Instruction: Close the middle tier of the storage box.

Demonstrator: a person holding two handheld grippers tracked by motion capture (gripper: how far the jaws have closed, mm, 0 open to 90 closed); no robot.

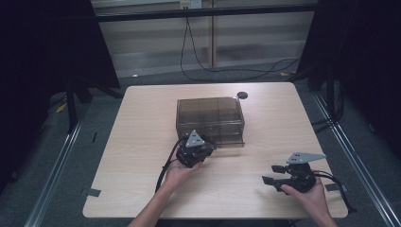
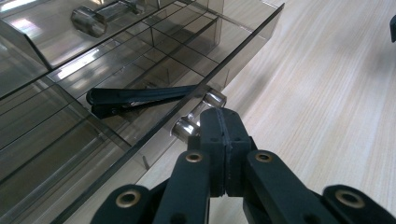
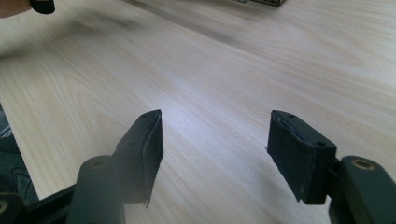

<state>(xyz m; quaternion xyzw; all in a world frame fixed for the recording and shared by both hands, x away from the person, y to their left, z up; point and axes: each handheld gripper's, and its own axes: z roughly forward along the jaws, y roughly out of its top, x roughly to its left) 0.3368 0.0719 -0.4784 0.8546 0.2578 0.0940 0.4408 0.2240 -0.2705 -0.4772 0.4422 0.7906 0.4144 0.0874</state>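
Left gripper view: we see our left gripper [image 2: 223, 122] clamped on the smoky plastic drawer's chrome bar handle [image 2: 198, 114] — right gripper [image 3: 215, 144] gaping, empty.

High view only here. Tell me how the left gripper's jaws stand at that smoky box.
Observer: The left gripper is shut, pads together, its tips at the drawer's metal handle. I cannot tell whether it pinches it.
Operator: Report what's inside the drawer.
Observer: A long black clip-like tool lies in one compartment of the drawer, just behind its front wall.
Operator: Now the right gripper.
Observer: The right gripper is open, with nothing between its pads and bare table beneath.
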